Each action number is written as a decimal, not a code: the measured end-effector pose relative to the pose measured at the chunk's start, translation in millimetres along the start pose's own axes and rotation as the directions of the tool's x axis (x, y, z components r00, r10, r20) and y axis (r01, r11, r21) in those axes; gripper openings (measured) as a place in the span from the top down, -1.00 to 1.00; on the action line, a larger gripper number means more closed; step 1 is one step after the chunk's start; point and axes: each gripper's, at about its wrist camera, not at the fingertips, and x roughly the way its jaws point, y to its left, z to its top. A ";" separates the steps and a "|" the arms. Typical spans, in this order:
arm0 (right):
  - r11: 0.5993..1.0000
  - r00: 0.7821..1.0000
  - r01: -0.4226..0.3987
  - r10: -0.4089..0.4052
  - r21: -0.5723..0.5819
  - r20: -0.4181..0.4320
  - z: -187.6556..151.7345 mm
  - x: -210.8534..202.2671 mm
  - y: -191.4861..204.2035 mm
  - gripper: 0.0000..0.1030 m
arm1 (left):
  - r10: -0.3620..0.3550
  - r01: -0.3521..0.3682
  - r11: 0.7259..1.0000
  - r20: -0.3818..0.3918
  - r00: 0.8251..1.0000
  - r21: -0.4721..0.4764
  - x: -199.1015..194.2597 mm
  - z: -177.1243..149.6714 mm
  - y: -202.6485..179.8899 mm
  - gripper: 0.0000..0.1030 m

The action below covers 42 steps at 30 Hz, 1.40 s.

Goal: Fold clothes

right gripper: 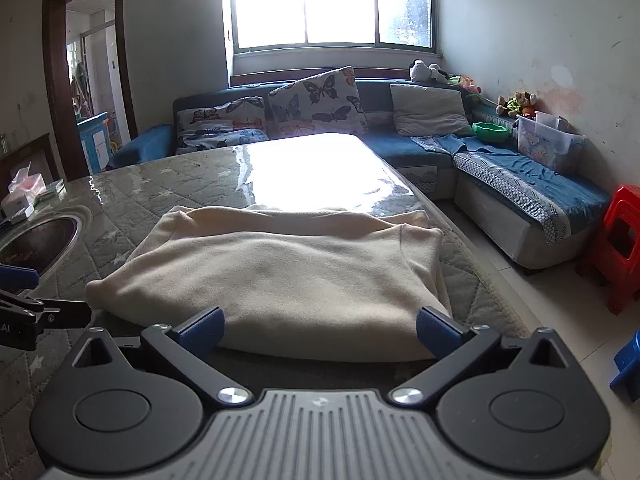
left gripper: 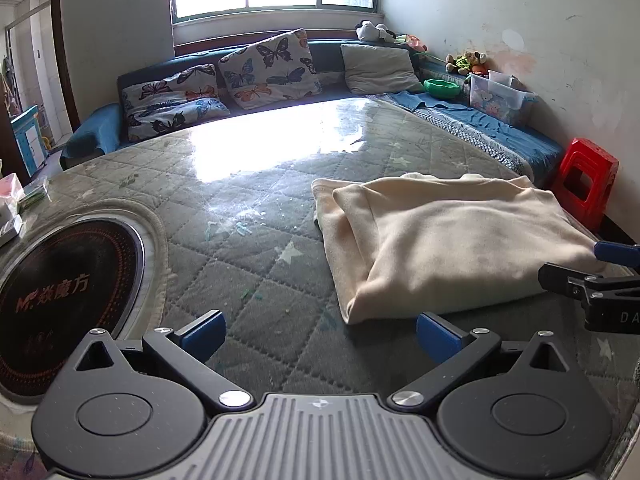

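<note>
Folded cream garment (right gripper: 276, 268) between spread fingers (right gripper: 200, 326)

One folded cream fabric garment (right gripper: 276, 272) lies on one desk with a quilted grey-green cover (right gripper: 168, 184). One round black glass cooktop (left gripper: 60, 292) is set into the desk. Two butterfly-print cushions (right gripper: 316, 104) and one plain grey cushion (right gripper: 430, 110) rest on one blue corner sofa (right gripper: 532, 184). One green plastic bowl (right gripper: 491, 131) and one clear plastic storage box (right gripper: 546, 146) sit on the sofa. One red plastic stool (right gripper: 618, 248). One window (right gripper: 332, 4). Two grippers, each with two blue-padded fingers (right gripper: 200, 330).
</note>
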 end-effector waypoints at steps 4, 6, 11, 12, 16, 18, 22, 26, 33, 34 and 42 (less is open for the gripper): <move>1.000 1.000 0.005 -0.005 -0.004 0.004 -1.8 -5.1 2.4 -1.00 | -0.004 0.004 1.000 0.005 1.000 0.007 -5.2 -4.4 -2.1 -1.00; 1.000 1.000 0.006 -0.006 -0.004 0.004 -2.0 -7.4 3.7 -1.00 | -0.009 0.009 1.000 0.009 1.000 0.008 -8.0 -6.4 -2.1 -1.00; 1.000 1.000 0.015 -0.015 -0.020 0.012 -3.4 -14.7 10.4 -1.00 | -0.018 0.018 1.000 0.018 1.000 0.014 -15.3 -11.0 -3.3 -1.00; 0.999 1.000 0.015 -0.015 -0.028 0.012 -4.1 -17.0 12.8 -1.00 | -0.017 0.017 1.000 0.018 1.000 0.018 -16.5 -12.0 -3.9 -1.00; 0.999 1.000 0.016 -0.015 -0.031 0.019 -8.3 -23.8 16.4 -1.00 | -0.019 0.019 0.999 0.019 1.000 0.027 -20.9 -16.9 -5.1 -1.00; 0.999 1.000 0.014 -0.013 -0.032 0.017 -10.8 -25.8 18.1 -1.00 | -0.022 0.021 0.999 0.020 1.000 0.030 -23.0 -19.4 -5.4 -1.00; 0.999 1.000 0.016 -0.015 -0.034 0.013 -16.2 -29.6 21.8 -1.00 | -0.032 0.031 0.999 0.021 0.999 0.029 -25.5 -23.5 -5.8 -1.00; 1.000 1.000 0.022 -0.021 -0.013 0.014 -19.2 -34.6 22.1 -1.00 | -0.042 0.042 0.999 0.017 0.999 0.025 -26.6 -28.2 -6.7 -1.00; 0.999 0.999 0.032 -0.032 0.006 0.003 -26.6 -37.2 21.5 -1.00 | -0.055 0.054 0.998 0.018 0.998 0.015 -27.9 -33.0 -7.4 -1.00; 0.999 0.999 0.034 -0.034 0.004 0.002 -27.4 -37.4 21.9 -1.00 | -0.056 0.056 0.998 0.018 0.998 0.014 -27.9 -33.5 -7.9 -1.00; 1.000 1.000 0.030 -0.030 0.003 -0.002 -30.3 -38.1 24.7 -1.00 | -0.058 0.057 0.998 0.028 0.998 0.020 -30.5 -35.7 -10.6 -1.00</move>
